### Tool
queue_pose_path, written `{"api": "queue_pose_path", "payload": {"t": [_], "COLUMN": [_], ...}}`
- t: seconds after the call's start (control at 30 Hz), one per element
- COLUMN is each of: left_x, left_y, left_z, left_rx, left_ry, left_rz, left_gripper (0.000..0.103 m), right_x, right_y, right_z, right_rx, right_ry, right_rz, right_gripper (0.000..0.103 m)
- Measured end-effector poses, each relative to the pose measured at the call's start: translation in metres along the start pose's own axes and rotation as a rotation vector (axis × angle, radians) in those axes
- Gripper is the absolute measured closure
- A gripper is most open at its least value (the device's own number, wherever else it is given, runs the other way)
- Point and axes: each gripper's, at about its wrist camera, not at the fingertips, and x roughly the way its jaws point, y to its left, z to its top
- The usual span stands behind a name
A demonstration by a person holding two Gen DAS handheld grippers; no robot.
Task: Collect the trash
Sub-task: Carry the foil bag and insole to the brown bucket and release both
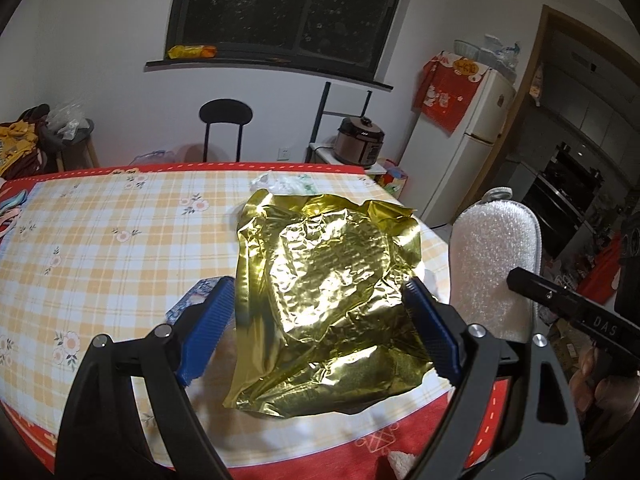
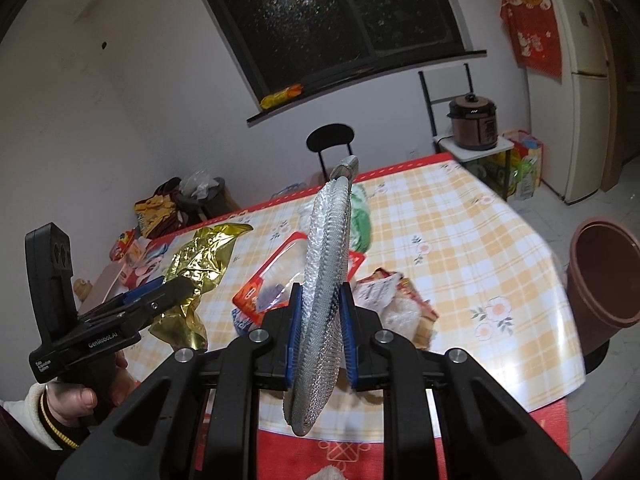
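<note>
Two grippers are in view. The left gripper (image 1: pixel 320 312) holds one crumpled gold foil sheet (image 1: pixel 328 300) across its wide-spread blue pads, lifted above the table (image 1: pixel 100 232). The right gripper (image 2: pixel 320 332) is clamped on one silver scouring pad (image 2: pixel 324 280), held on edge and upright. Loose trash on the checked cloth: one red-rimmed clear tray (image 2: pixel 276 276), one green bag (image 2: pixel 360 220), one printed wrapper (image 2: pixel 384 288) (others partly hidden). One brown bin (image 2: pixel 604 272) stands just off the table's right edge. The far half of the cloth lies bare.

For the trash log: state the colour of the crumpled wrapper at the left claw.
Shiny gold wrapper, creased and reflective; clearest in the left wrist view.
</note>
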Motion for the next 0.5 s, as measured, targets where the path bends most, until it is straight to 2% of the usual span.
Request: {"api": "queue_pose_path", "payload": {"t": [0.23, 0.5], "left_x": [0.004, 0.021], "left_y": [-0.028, -0.073], "left_z": [0.003, 0.011], "left_rx": [0.032, 0.034], "left_ry": [-0.017, -0.038], "left_rz": [-0.017, 0.008], "left_gripper": [0.018, 0.018], "right_x": [-0.026, -0.051], "right_y": [-0.027, -0.1], "right_z": [0.011, 0.023], "right_rx": [0.028, 0.079], "right_ry": [-0.065, -0.098], "right_rz": [-0.04, -0.068], "right_gripper": [0.084, 0.084]}}
